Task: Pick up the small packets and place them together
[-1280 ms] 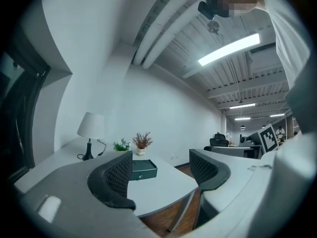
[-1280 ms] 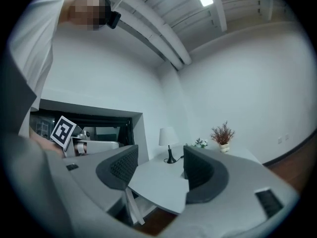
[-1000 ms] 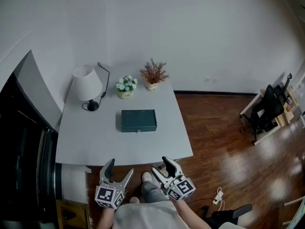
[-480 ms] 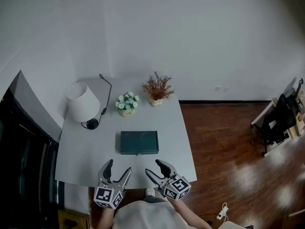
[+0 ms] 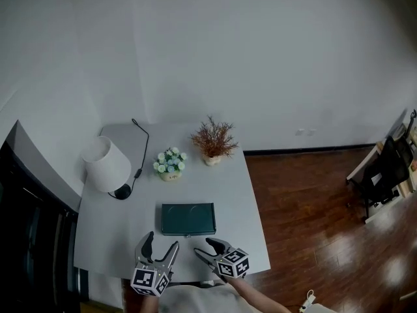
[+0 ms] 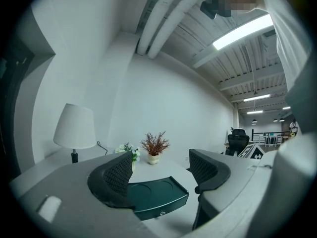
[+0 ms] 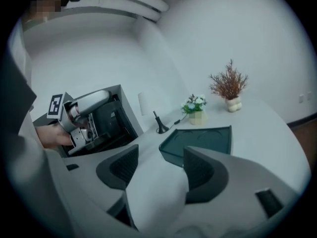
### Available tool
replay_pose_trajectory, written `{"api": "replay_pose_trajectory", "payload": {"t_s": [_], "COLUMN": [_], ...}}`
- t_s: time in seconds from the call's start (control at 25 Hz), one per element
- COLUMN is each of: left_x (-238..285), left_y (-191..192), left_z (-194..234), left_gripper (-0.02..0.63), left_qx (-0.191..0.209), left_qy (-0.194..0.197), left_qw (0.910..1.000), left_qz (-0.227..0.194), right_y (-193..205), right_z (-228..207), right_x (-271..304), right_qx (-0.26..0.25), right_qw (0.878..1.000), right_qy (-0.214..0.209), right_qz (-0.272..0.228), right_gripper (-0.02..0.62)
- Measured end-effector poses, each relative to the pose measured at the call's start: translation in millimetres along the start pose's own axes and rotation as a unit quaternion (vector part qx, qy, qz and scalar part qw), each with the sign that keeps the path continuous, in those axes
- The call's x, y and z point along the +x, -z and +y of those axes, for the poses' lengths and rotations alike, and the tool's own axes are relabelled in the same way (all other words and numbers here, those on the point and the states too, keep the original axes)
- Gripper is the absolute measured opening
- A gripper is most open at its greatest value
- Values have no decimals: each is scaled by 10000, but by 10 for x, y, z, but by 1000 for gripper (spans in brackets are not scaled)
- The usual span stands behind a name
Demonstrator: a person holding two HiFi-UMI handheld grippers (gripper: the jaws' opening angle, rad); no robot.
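L gripper (image 5: 161,241): jaws apart, nothing btwn the pads; through the gap in its own view sits a dark green box (image 6: 157,196), further along the table. R gripper (image 5: 203,247): jaws also apart, pads bare, nothing held. Both grippers are at the near edge of the grey table (image 5: 114,223), L one just off the box's near-left corner, R one just off its near-right corner, tips angled in toward the box and slightly down. Neither touches it. Marker cubes face up toward the head cam. R gripper view catches the L gripper off to its side w/ a hand (image 7: 49,135) on it. Box lies flat, lid shut, roughly mid-table, w/ two round dimples on the lid. Small packets: can't make any out in any view. Behind the box, near the wall: small pot of white flowers (image 5: 169,164), a pot of reddish dried sprigs (image 5: 212,141) to its right, apart from it. Far-left corner: white-shade lamp (image 5: 104,165) on a dark base, black cord (image 5: 142,150) looping back toward the wall. Wood floor (image 5: 306,201) to the right of the table; a desk w/ a dark chair (image 5: 384,175) well apart at the room's right edge.
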State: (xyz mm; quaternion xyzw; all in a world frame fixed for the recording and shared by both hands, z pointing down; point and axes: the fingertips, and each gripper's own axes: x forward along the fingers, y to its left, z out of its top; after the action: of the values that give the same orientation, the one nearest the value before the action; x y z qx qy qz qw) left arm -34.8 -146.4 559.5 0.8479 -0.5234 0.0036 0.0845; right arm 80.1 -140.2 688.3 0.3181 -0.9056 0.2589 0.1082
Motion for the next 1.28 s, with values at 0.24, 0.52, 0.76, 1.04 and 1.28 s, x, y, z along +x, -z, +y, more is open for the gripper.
{"api": "replay_pose_trajectory", "payload": {"t_s": [0.24, 0.52, 0.76, 1.04, 1.28], "left_x": [133, 58, -92, -226, -192], "left_y": [0, 40, 59, 110, 131], "left_z": [70, 145, 349, 478, 394], "left_gripper": [344, 344, 344, 344, 344], "left_qx": [105, 107, 61, 40, 30], "left_qy": [333, 526, 411, 382, 570], "left_qw": [9992, 9982, 9986, 9984, 9974], "left_qz": [174, 267, 313, 416, 446], "right_y": [360, 809, 843, 883, 946], "right_z": [-206, -672, -818, -808, -686], "right_x": [470, 976, 1132, 1154, 1085], "right_qx": [1173, 2132, 2305, 2612, 2581], "right_qw": [9925, 9720, 9648, 9573, 9568], "right_qy": [-36, 558, 784, 782, 782], "right_qz": [333, 817, 997, 957, 1085], "right_gripper": [279, 278, 151, 89, 71]}}
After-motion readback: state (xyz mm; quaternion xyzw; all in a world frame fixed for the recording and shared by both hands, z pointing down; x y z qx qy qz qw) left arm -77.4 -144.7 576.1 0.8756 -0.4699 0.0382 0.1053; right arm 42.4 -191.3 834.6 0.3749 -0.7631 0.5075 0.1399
